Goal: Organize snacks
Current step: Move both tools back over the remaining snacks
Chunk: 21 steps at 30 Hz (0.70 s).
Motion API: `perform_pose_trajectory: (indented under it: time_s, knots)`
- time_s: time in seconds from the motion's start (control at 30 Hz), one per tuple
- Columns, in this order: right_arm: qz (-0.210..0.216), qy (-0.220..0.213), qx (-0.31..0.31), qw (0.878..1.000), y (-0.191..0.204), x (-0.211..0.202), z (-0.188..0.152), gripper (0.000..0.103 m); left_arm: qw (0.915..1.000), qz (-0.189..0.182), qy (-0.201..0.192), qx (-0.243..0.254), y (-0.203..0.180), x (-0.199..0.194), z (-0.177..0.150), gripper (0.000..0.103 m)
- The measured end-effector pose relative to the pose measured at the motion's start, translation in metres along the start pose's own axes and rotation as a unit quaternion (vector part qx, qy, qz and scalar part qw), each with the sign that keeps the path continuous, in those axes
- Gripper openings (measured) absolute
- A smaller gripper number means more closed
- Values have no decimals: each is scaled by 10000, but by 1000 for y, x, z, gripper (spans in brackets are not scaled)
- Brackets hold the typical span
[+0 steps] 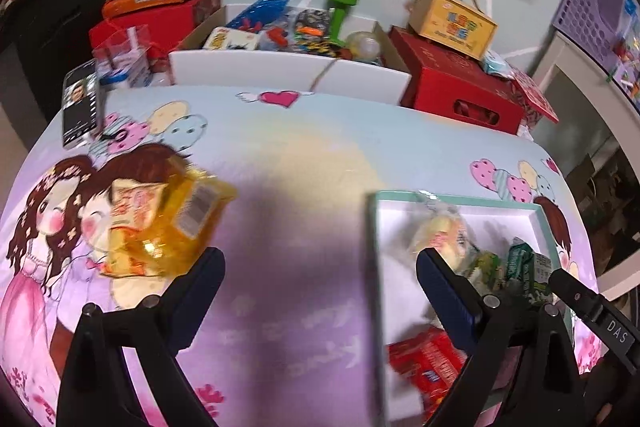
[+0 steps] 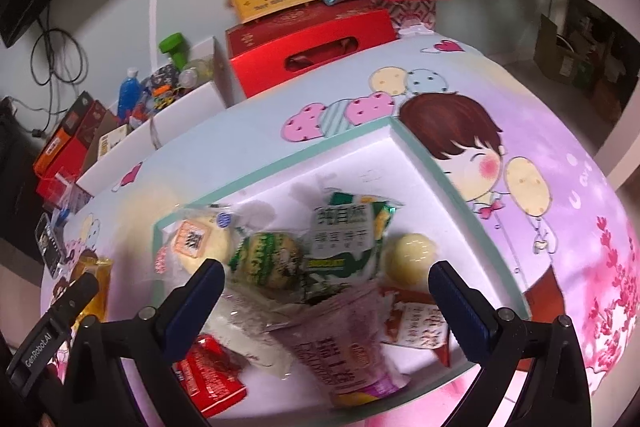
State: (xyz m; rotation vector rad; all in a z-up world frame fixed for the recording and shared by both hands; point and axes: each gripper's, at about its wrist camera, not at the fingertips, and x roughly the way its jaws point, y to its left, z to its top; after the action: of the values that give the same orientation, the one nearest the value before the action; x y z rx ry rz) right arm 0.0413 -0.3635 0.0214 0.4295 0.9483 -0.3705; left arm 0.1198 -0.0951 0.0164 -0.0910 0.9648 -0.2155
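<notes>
1. One shallow tray (image 2: 420, 155) with a teal rim and white floor, on the table's (image 1: 320, 155) right side; one corner points toward the far edge in the right wrist view.
2. Inside the tray, about seven snack packs, some overlapping so the count is rough: one round yellow-white bun in a clear wrap (image 2: 200, 247), one green round pastry (image 2: 266, 263), one green-and-white packet (image 2: 348, 239), one bare pale yellow ball (image 2: 410, 259), one pink-purple wafer pack (image 2: 340, 347), one orange-white packet (image 2: 416, 327), one red packet (image 2: 208, 375).
3. Wafer pack's long axis runs from the tray centre to its near edge; the green-and-white packet's runs near to far.
4. One yellow bag (image 1: 168, 223) outside the tray, on the table's left side, tilted, barcode end toward the middle.
5. Left gripper (image 1: 320, 263): jaws wide apart, holding nothing, hovering between the yellow bag and the tray.
6. Right gripper (image 2: 326, 279): jaws wide apart, nothing clamped, above the tray's packs.
7. Far edge: one white open box of toys (image 1: 288, 67), one red carton (image 1: 460, 87) with one yellow handled box (image 1: 452, 23) on top, one phone (image 1: 80, 103) at the far left corner.
</notes>
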Motion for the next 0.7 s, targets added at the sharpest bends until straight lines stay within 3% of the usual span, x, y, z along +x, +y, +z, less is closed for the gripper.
perform_pose_trajectory:
  time_s: [0.3, 0.7]
  knots:
    - [403, 64, -520, 9978, 52, 0, -13, 103, 9967, 567, 78, -582, 77, -9, -9, 97]
    - [918, 260, -1316, 9867, 125, 4, -45, 103, 9814, 1156, 77, -1533, 174, -27, -23, 97]
